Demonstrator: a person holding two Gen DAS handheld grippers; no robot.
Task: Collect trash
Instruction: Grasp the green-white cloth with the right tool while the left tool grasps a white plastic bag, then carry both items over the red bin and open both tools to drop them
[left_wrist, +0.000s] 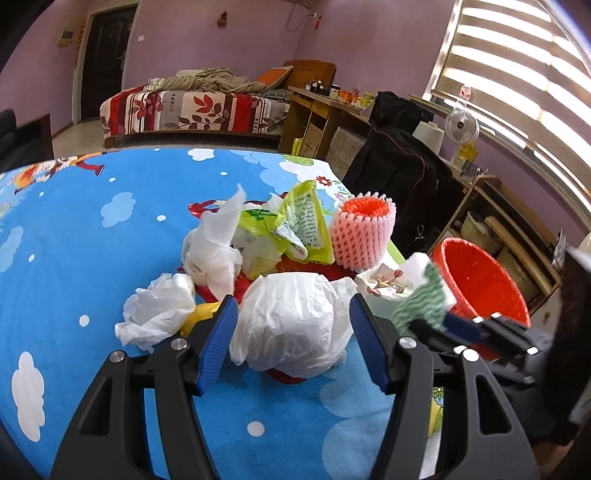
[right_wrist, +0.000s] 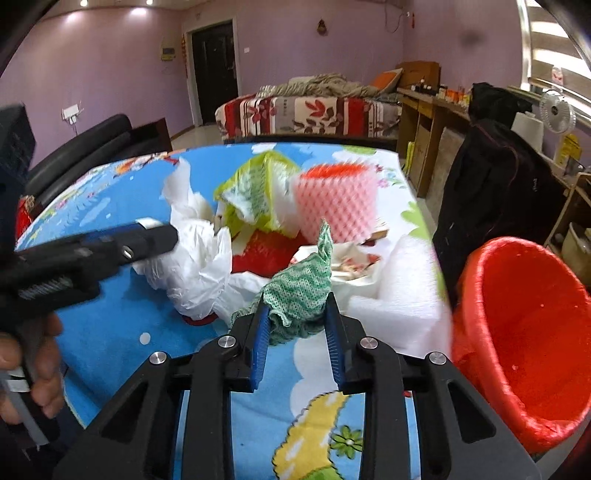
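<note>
The left claw (left_wrist: 291, 325) straddles a crumpled white bag (left_wrist: 291, 325) on the worktop (left_wrist: 92, 229), half open, pads seemingly not pressing. Right of it, the right claw (right_wrist: 295, 321) pinches a green cloth (right_wrist: 299, 295), probably for the red bin (right_wrist: 524, 332) at far right.

Crumpled green-white cloth (right_wrist: 299, 291) pinched upright; white bag (left_wrist: 291, 325) on table

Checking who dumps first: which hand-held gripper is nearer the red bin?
Right. The right hand-held gripper, clamped on the green cloth, sits just beside the red bin; the left hand-held gripper straddles a white bag farther away.
</note>
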